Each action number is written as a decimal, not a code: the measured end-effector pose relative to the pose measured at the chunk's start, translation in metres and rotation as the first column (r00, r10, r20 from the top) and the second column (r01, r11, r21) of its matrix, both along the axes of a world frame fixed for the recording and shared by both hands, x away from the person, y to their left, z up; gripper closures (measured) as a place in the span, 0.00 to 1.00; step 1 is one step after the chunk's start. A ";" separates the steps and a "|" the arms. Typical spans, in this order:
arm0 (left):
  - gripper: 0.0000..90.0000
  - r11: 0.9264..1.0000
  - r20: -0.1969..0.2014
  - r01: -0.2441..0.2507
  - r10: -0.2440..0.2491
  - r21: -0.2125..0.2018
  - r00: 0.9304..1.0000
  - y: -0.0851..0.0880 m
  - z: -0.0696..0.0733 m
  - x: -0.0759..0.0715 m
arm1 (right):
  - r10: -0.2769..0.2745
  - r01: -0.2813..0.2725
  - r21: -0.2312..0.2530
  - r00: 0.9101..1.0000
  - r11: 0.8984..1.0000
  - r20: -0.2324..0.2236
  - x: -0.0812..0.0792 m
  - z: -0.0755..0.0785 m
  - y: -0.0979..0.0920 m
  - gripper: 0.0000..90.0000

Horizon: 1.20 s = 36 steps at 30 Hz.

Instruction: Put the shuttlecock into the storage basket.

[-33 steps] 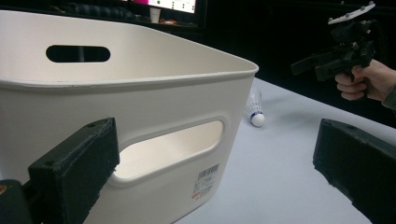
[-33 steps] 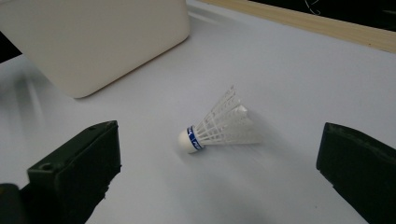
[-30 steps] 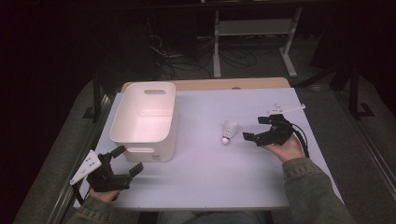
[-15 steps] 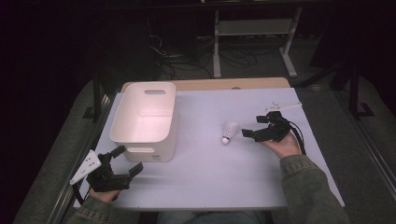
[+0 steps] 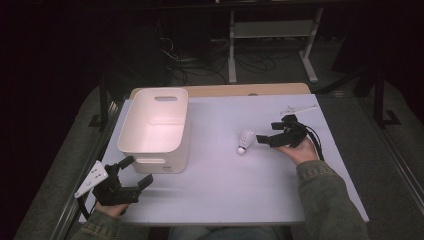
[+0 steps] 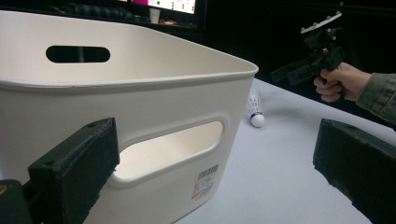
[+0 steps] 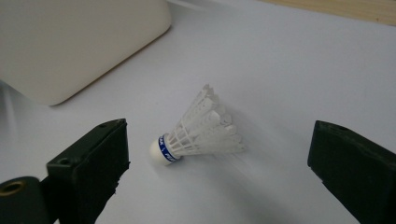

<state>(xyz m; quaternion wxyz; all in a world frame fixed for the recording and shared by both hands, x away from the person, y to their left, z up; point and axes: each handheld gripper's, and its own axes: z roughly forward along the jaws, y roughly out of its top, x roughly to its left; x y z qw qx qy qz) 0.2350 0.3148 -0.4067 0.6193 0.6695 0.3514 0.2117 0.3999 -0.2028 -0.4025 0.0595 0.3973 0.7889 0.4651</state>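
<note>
White feathers and a blue band with unreadable lettering mark the shuttlecock (image 7: pixel 198 133), framed by the right gripper (image 7: pixel 219 172), jaws spread; a barcode label is borne by the bin (image 6: pixel 140 116) before the released left gripper (image 6: pixel 210 172)

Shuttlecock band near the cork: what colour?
Blue, between white cork and white feathers of the shuttlecock; clearest in the right gripper view.
</note>
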 end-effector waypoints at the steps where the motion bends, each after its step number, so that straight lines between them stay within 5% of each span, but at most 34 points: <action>1: 0.00 1.000 -0.001 0.000 0.000 0.000 1.000 0.000 0.000 0.000 | -0.003 0.003 -0.002 1.000 1.000 -0.010 0.002 -0.002 0.000 0.07; 18: 0.00 1.000 -0.004 0.001 -0.001 -0.005 1.000 -0.001 0.000 0.000 | -0.002 0.001 -0.010 0.991 1.000 -0.134 0.014 -0.019 -0.001 0.39; 27: 0.00 1.000 -0.002 0.003 -0.003 -0.002 1.000 0.000 0.000 0.000 | -0.025 0.026 -0.001 0.989 1.000 -0.148 0.019 -0.023 0.001 0.69; 30: 0.00 1.000 -0.003 0.002 -0.002 -0.006 1.000 -0.001 0.000 0.000 | -0.050 0.051 -0.001 0.981 0.999 -0.189 0.019 -0.024 0.000 0.79; 36: 0.00 1.000 -0.002 0.003 -0.003 -0.003 1.000 0.000 0.000 0.000 | -0.081 0.074 -0.042 0.976 0.996 -0.204 0.021 -0.027 0.002 0.96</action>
